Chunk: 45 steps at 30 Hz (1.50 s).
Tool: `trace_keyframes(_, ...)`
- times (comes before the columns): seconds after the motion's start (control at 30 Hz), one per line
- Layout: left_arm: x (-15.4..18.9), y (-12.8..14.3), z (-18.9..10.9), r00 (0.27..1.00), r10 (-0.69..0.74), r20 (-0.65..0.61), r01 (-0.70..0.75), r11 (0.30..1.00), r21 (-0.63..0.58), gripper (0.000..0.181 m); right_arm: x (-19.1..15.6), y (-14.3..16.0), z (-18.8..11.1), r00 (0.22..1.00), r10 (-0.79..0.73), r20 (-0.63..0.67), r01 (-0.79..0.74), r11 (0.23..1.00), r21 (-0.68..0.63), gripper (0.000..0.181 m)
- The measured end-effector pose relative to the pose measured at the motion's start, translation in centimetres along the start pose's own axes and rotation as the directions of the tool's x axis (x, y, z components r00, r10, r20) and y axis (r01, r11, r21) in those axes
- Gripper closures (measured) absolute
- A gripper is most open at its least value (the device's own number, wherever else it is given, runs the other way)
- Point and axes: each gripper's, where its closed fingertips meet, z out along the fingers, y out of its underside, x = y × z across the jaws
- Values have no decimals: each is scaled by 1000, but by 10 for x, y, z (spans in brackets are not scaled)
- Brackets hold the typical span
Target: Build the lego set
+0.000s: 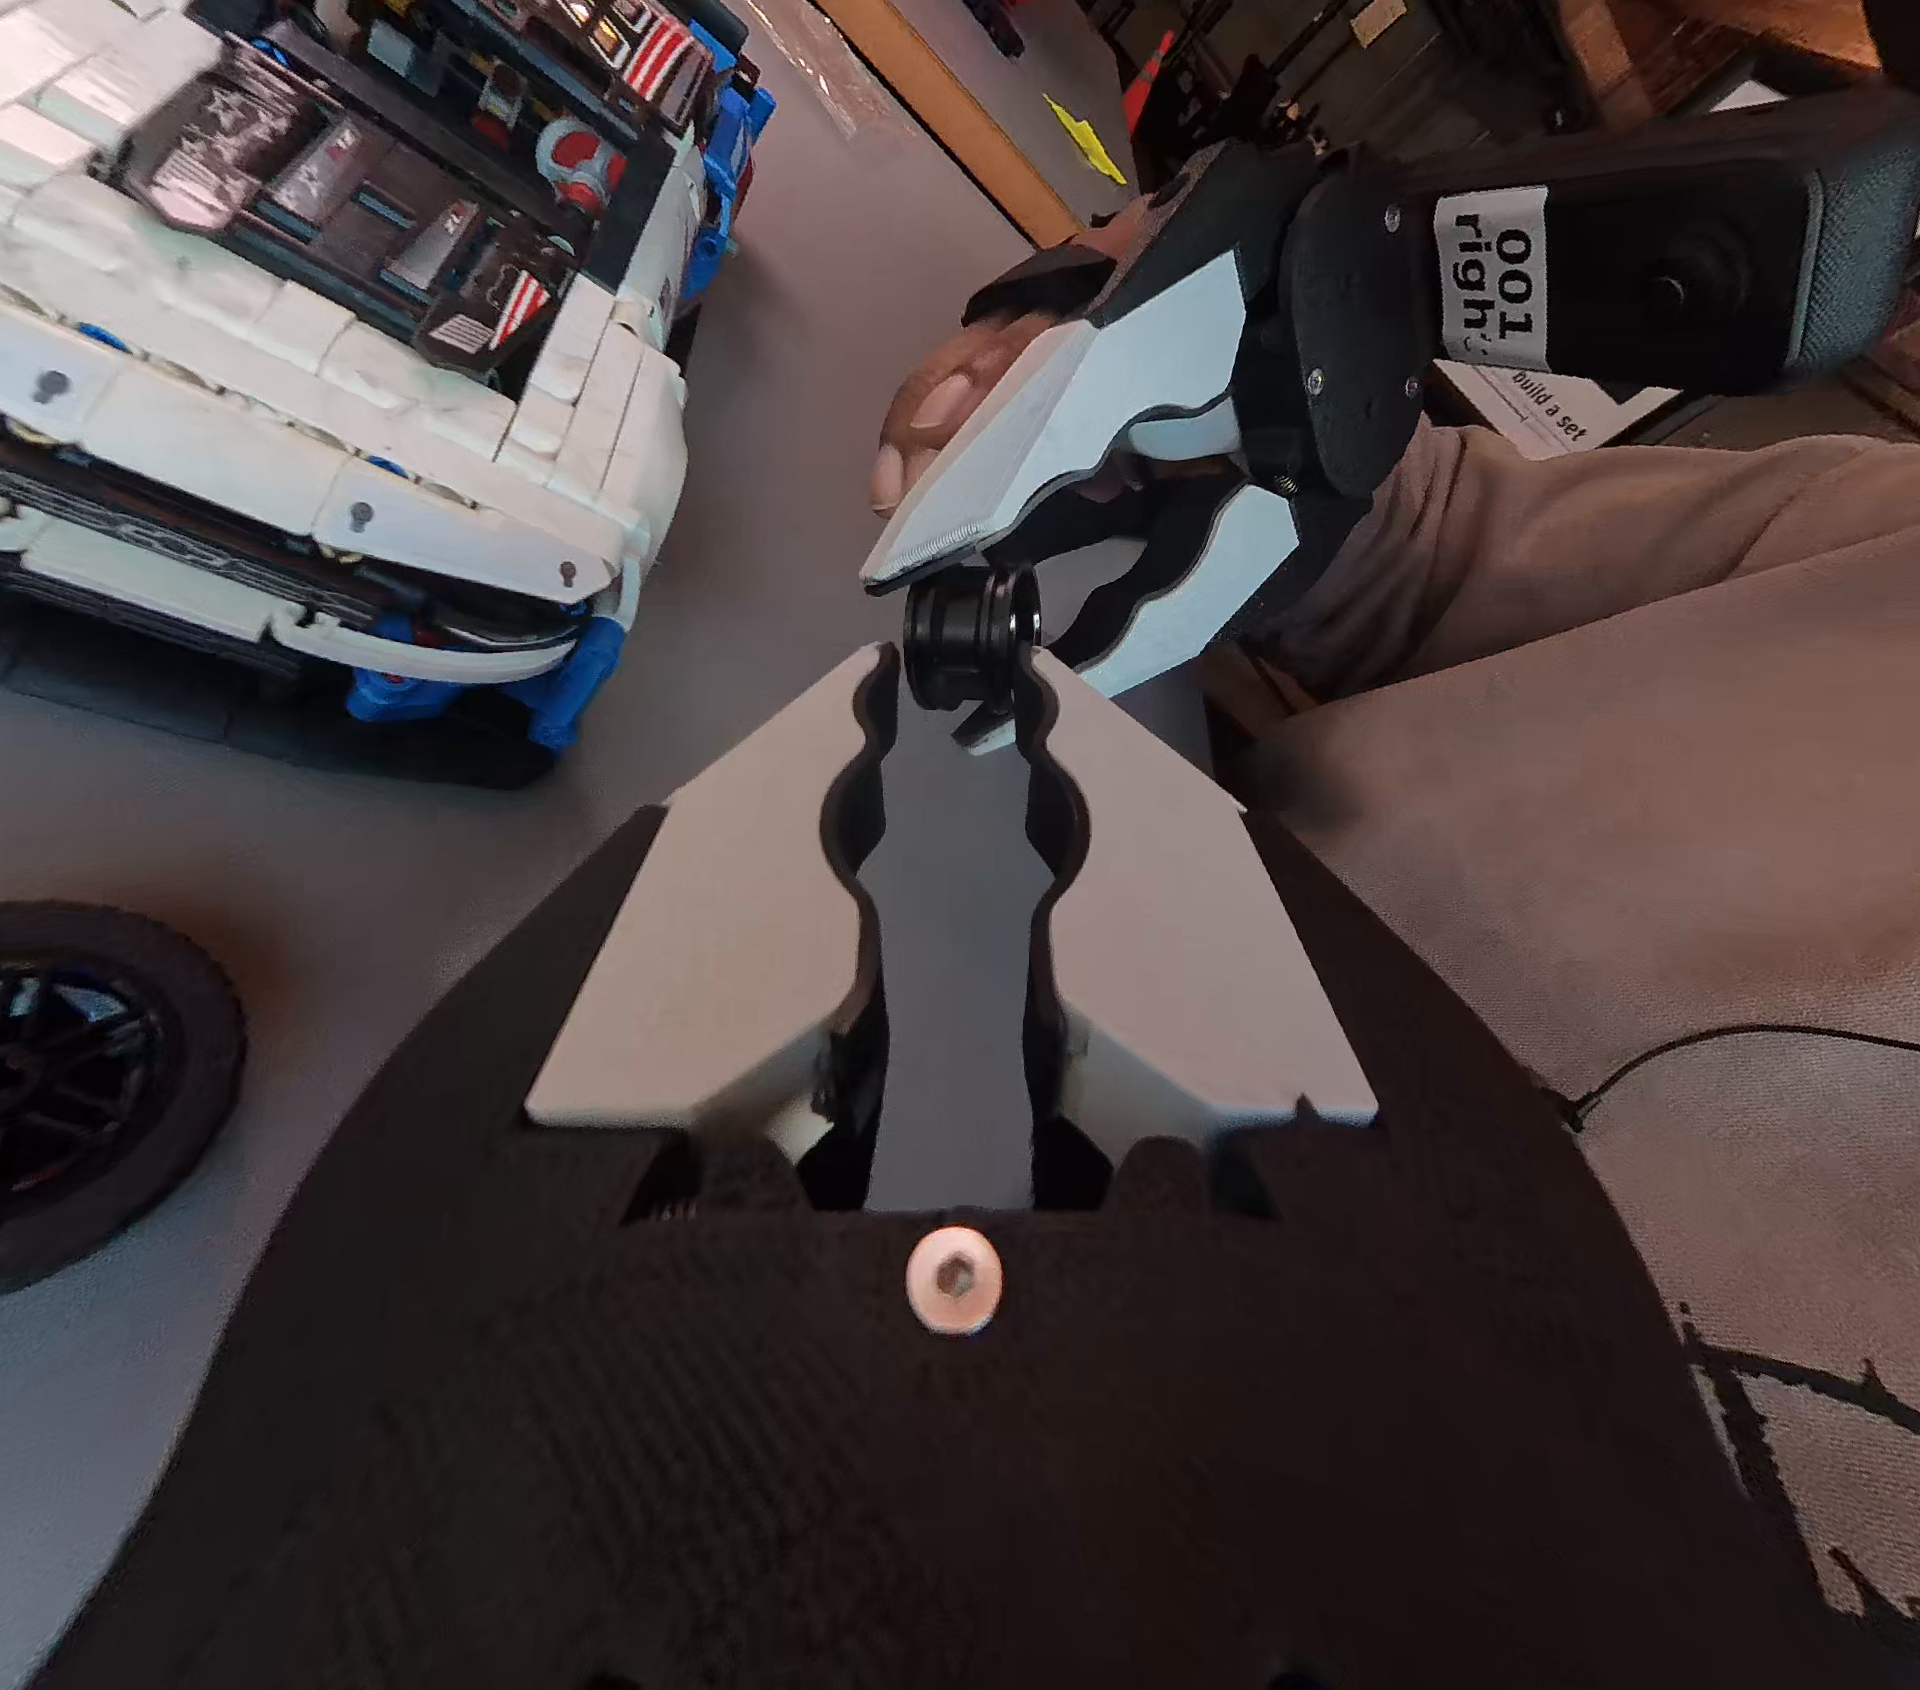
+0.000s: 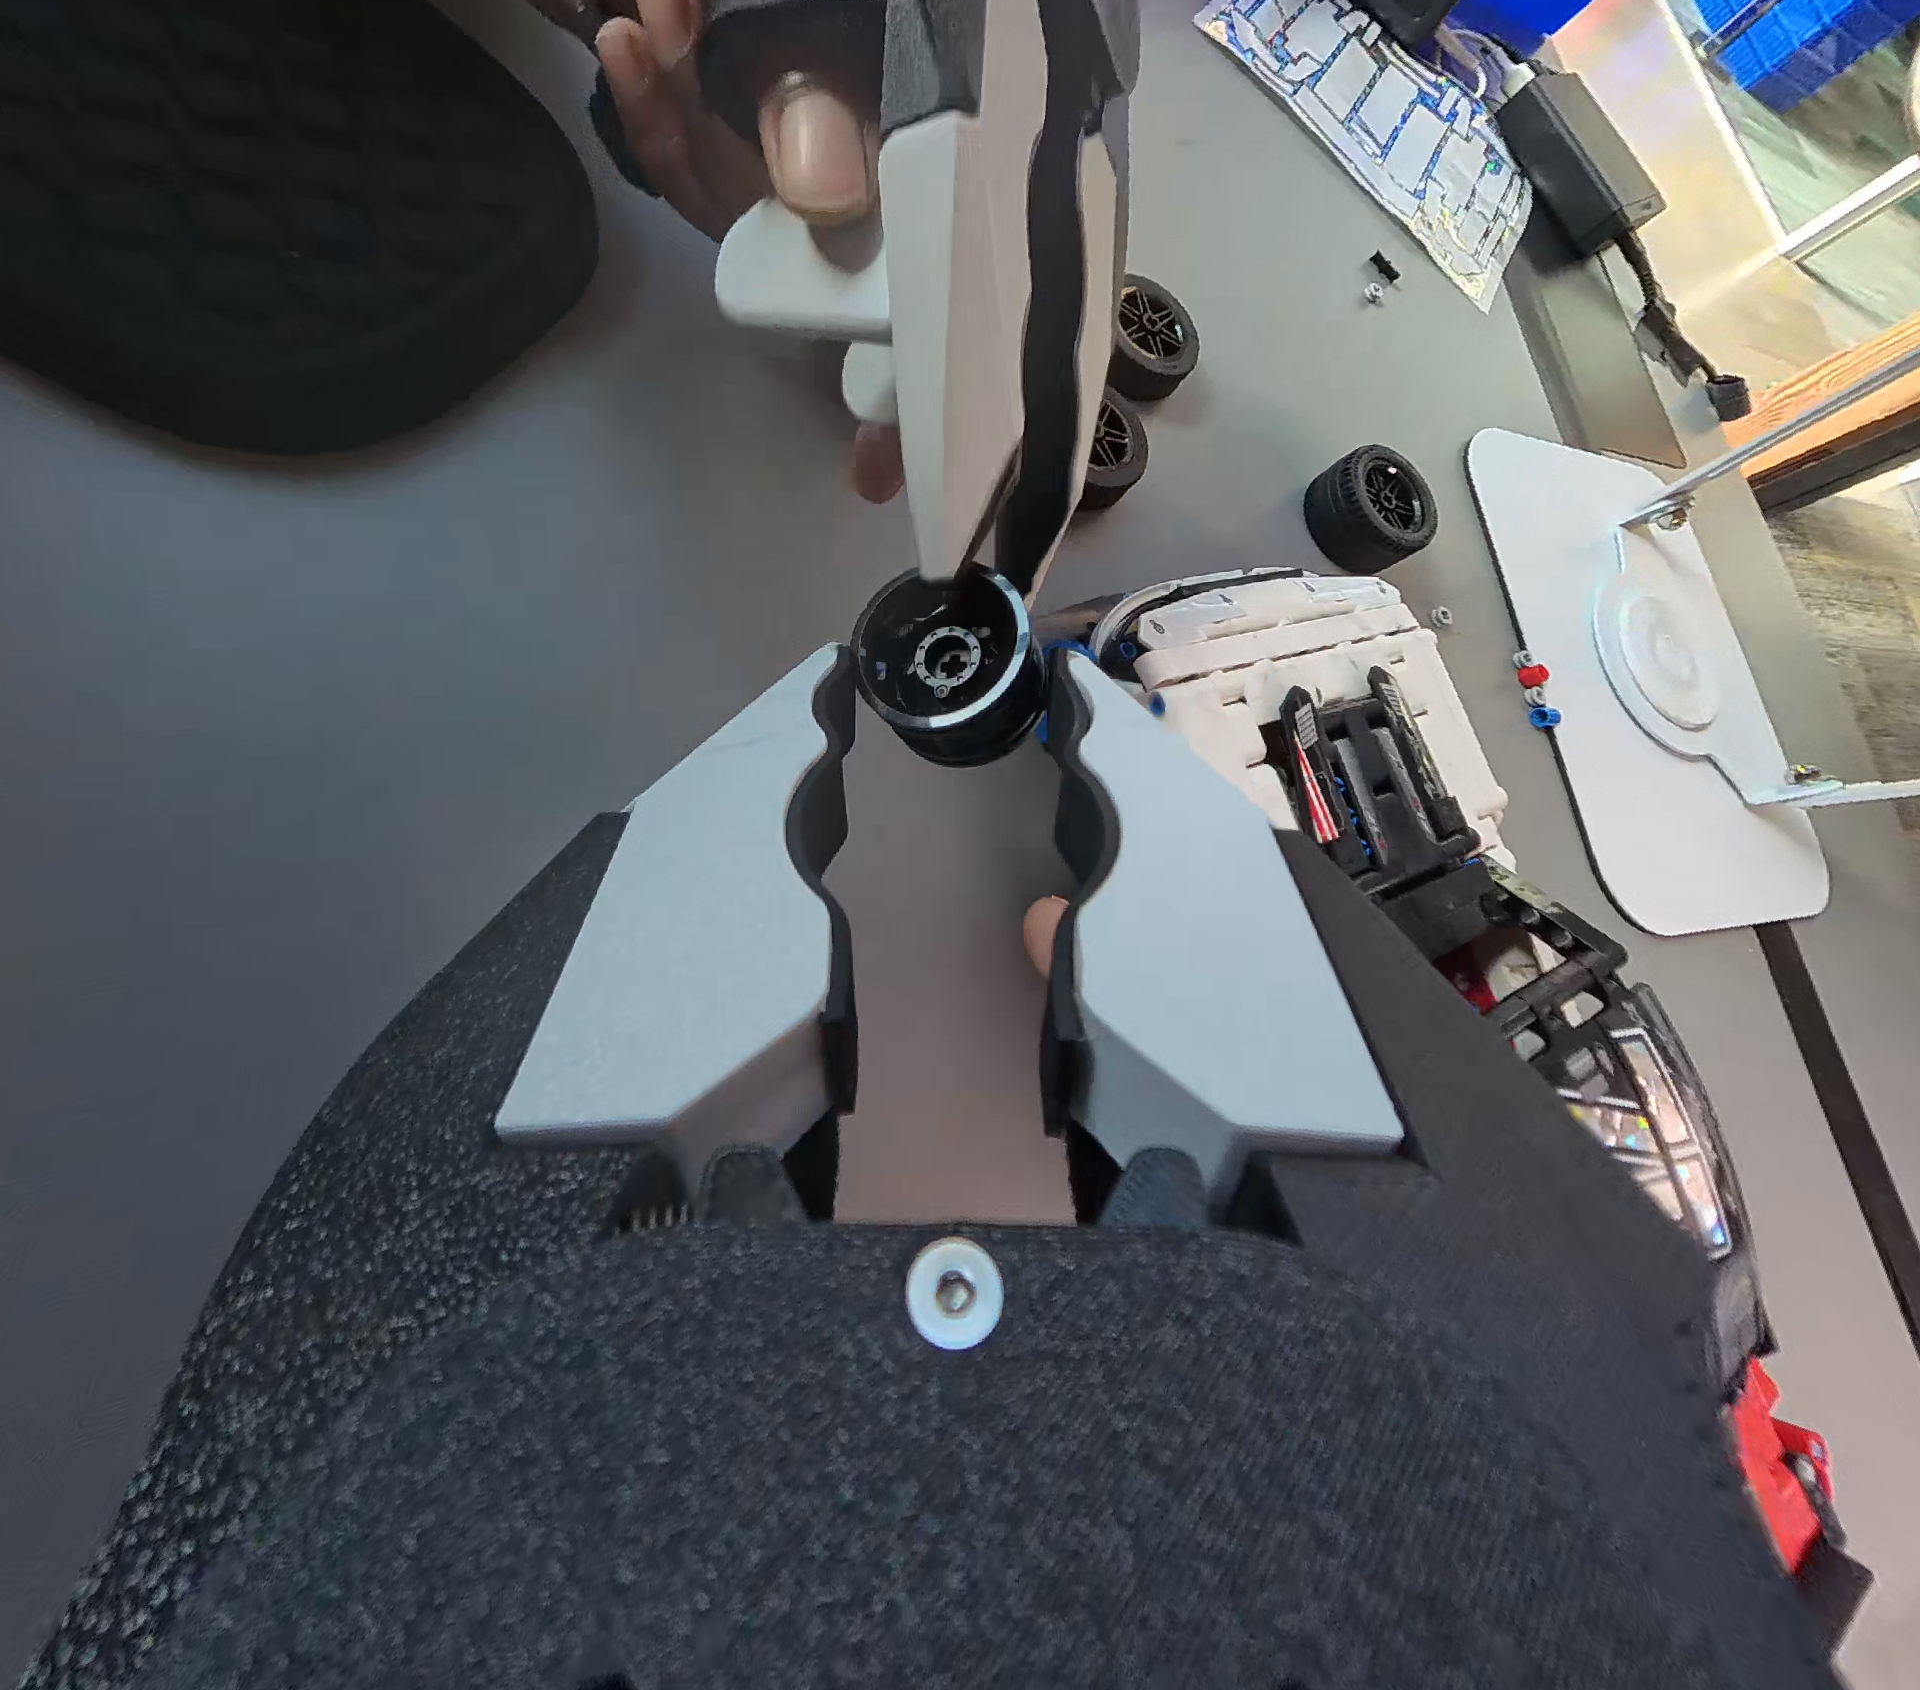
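A grey surface (image 2: 312,705) carries the work, with a workshop-like room beyond it: blue and red bins at the upper right of the right wrist view, dark shelving and something red at the top of the left wrist view. In mid-air above the surface, a small black wheel rim (image 2: 948,672) sits at the centre of both views, where the two tongs meet. The right tongs (image 2: 951,695) pinch the rim across its sides, their tips pressed on either flank, so they are closed on it; this leaves the hub face with its axle hole turned toward the right wrist camera. The left tongs (image 2: 982,570) come in from the top of that view nearly closed, and their tips touch the rim's upper edge, but whether they actually clamp it I cannot tell. Holding it between both tools looks like a handover or a way to turn the rim for fitting. The white and blue lego car (image 1: 343,352) fills the upper left of the left wrist view, its wheel arches seemingly bare. Three finished wheels (image 2: 1369,506) lie near a printed sheet (image 2: 1382,113) at the upper right.
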Motion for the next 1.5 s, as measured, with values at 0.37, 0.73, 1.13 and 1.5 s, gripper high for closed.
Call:
trace_keyframes(0.37, -72, 12, -110, 828, 269, 492, -224, 963, -150, 144, -13, 42, 3, 981, 172, 92, -161, 979, -121, 146)
trace_keyframes(0.73, -53, 57, -66, 824, 445, 351, -281, 858, -430, 148, -5, 43, 4, 995, 98, 37, -91, 984, -150, 146)
trace_keyframes(1.13, 20, 64, 24, 978, 144, -150, -193, 898, -396, 159, 1, 39, -33, 979, 205, 2, -204, 974, -98, 146)
trace_keyframes(1.5, -25, 50, 13, 930, 367, 34, -311, 832, -459, 150, -3, 50, -41, 970, 242, -9, -241, 966, -96, 146)
